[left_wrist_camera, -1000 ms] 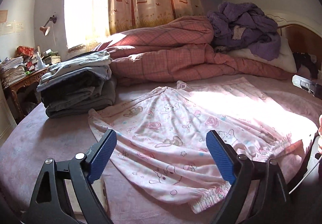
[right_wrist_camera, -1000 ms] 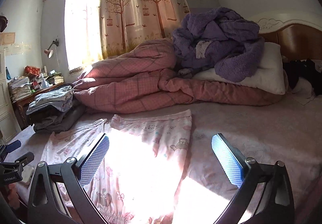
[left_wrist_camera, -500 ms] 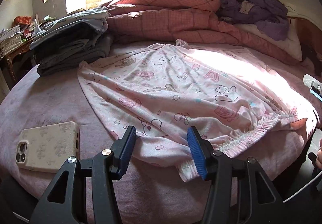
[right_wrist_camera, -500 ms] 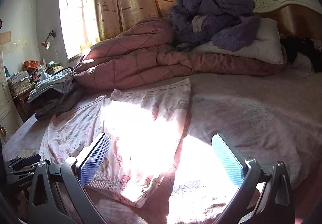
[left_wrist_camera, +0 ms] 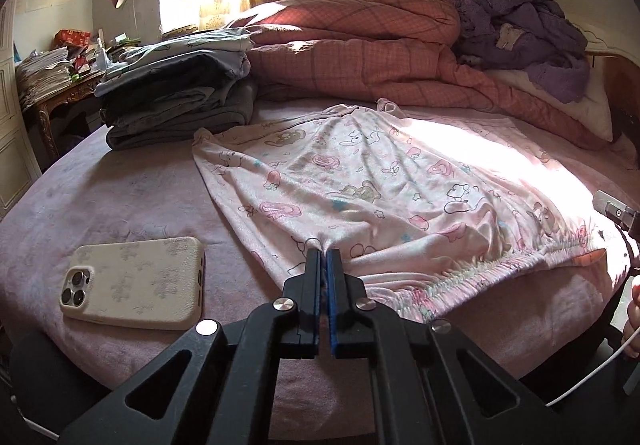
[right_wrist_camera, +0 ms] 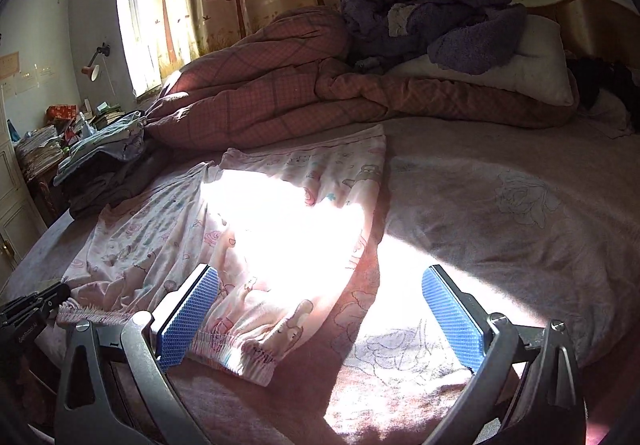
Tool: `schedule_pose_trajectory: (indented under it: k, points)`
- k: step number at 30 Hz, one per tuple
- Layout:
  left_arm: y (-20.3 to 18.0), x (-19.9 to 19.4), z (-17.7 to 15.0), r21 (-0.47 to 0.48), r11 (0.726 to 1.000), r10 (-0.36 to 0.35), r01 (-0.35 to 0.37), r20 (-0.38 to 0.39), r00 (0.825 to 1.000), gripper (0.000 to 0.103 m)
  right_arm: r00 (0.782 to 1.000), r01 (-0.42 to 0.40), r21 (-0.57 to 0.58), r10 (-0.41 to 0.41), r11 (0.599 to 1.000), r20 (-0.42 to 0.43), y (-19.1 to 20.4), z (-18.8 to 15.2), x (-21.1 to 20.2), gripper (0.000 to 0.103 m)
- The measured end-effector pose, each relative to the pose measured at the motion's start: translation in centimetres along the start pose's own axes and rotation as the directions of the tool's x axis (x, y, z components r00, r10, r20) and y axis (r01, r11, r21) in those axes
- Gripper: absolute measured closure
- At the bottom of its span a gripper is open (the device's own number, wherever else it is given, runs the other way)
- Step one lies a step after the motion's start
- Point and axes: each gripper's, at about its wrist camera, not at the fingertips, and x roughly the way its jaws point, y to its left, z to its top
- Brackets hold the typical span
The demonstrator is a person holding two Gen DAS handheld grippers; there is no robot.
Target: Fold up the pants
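Pants (left_wrist_camera: pixel 360 185) are lying spread flat and unfolded on the bed (left_wrist_camera: pixel 132 197), waistband toward the near edge, so no fold is showing yet: the left hand-held gripper (left_wrist_camera: pixel 323 259) is pinching a tuck of cloth at the near hem, while the right hand-held gripper (right_wrist_camera: pixel 320 309) is hanging wide open over the waistband corner, gripping nothing. A phone (left_wrist_camera: pixel 134 283) is lying just beside the left hem (a likely snag), and a stack of folded clothes (left_wrist_camera: pixel 176 93) and a rumpled quilt (left_wrist_camera: pixel 360 57) are crowding the far side.

The pants (left_wrist_camera: pixel 384 197) – pale pink, printed with cartoon bears and roses – are lying spread flat across the frame's middle, elastic waistband nearest, sunlight washing over their right half.
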Motion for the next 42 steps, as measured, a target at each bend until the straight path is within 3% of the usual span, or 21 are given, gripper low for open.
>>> schedule_pose_trajectory:
  k: [5,12,14,18,22,27,30,32,36,38,42]
  points:
    - [0.6,1.8,-1.0,-0.014,1.000,0.007,-0.008,-0.060,0.998,0.100,0.999,0.022,-0.005,-0.022,1.000,-0.035,0.2,-0.2,0.9,0.001]
    - [0.3,1.1,-1.1,0.010,1.000,0.017,-0.016,-0.023,1.000,0.096,0.999,0.043,0.015,-0.042,0.999,-0.032,-0.2,-0.2,1.0,0.001]
    - [0.4,1.1,-1.1,0.019,0.999,0.042,-0.041,-0.027,0.999,0.087,0.999,0.041,0.022,-0.041,0.999,-0.033,-0.3,-0.2,0.9,0.001]
    - [0.8,0.9,-1.1,0.007,0.999,0.034,-0.033,-0.026,0.999,0.085,0.999,0.043,0.026,-0.042,0.999,-0.030,-0.4,-0.1,0.9,0.001]
    - [0.9,0.0,-1.0,0.011,0.998,0.064,-0.064,0.009,0.998,0.063,0.999,0.039,0.029,-0.039,0.999,-0.024,-0.5,-0.1,0.7,0.001]
    - [0.5,-1.6,-0.4,0.014,0.998,0.060,-0.061,0.074,0.995,0.053,1.000,0.018,0.048,-0.018,0.999,0.002,-0.8,0.1,0.1,0.001]
    - [-0.1,-2.2,0.3,0.018,0.998,0.054,-0.057,0.119,0.991,0.041,1.000,-0.014,0.065,0.012,0.998,0.024,-1.1,0.2,-0.5,0.001]
    - [-0.6,-2.7,0.8,0.014,0.998,0.051,-0.054,0.159,0.986,0.026,0.999,-0.028,0.074,0.025,0.997,0.045,-1.3,0.3,-0.9,0.001]
    - [-1.6,-3.4,1.8,0.011,1.000,0.023,-0.026,0.215,0.976,0.017,0.996,-0.021,0.070,0.015,0.997,0.092,-1.2,0.3,-1.8,0.001]
    - [-2.1,-3.8,2.3,0.006,1.000,0.021,-0.024,0.248,0.969,0.002,0.993,-0.013,0.061,0.006,0.998,0.115,-1.1,0.3,-2.3,0.001]
    - [-2.8,-4.3,2.8,0.002,1.000,0.025,-0.027,0.294,0.955,0.000,0.988,-0.009,0.050,0.001,0.999,0.154,-1.0,0.5,-2.9,0.001]
